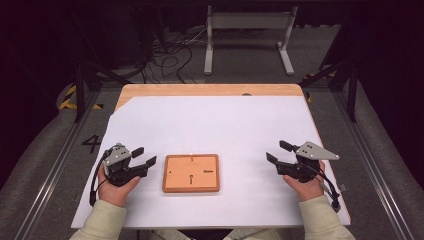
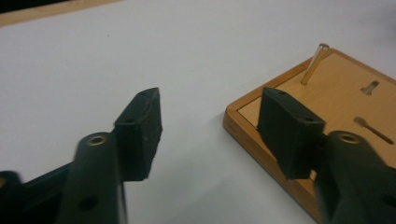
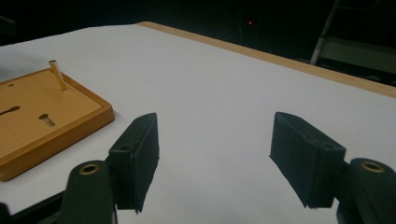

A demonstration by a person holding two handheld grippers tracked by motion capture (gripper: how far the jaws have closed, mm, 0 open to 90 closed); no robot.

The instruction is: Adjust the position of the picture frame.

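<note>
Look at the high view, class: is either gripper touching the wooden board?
No: the left gripper and the right gripper both stand apart from the wooden board, with white table cover between them and its edges.

A flat orange-brown wooden board (image 1: pixel 191 173) lies mid-table on the white paper sheet (image 1: pixel 220 125), a thin upright metal pin (image 2: pixel 313 64) rising near its far edge. Bare sheet lies beyond and on both sides.
</note>
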